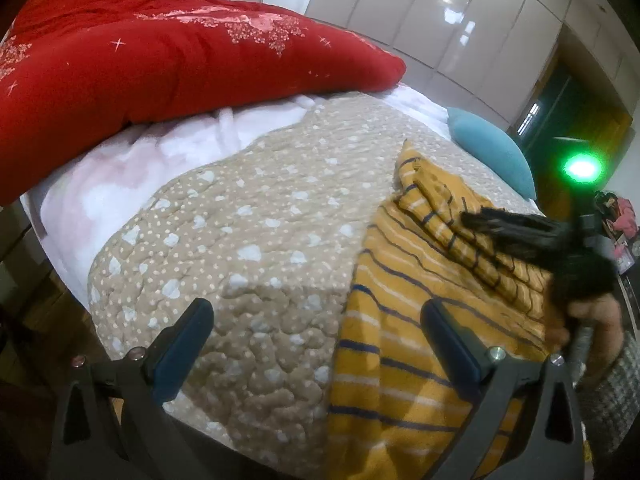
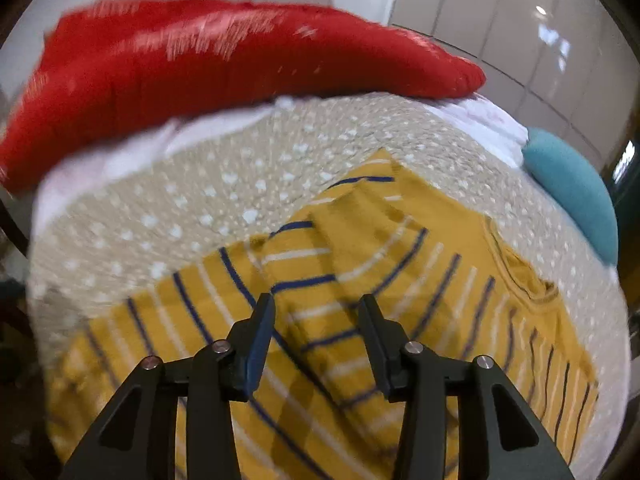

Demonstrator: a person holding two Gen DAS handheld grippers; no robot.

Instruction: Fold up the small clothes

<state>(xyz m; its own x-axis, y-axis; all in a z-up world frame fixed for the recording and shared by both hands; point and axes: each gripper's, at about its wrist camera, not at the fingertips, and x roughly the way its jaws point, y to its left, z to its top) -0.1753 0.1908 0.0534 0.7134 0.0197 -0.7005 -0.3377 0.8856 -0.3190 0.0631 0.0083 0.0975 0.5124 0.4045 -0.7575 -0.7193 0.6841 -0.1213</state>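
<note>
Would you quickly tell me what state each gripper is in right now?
Left gripper: open, jaws wide apart, holding nothing.
Right gripper: open, jaws apart above the striped yellow shirt, holding nothing.

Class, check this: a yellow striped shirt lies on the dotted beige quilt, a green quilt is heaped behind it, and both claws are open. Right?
Not quite. The heaped quilt is red, not green, as the left wrist view shows. The striped shirt does lie on the beige quilt, and both claws are open.
</note>
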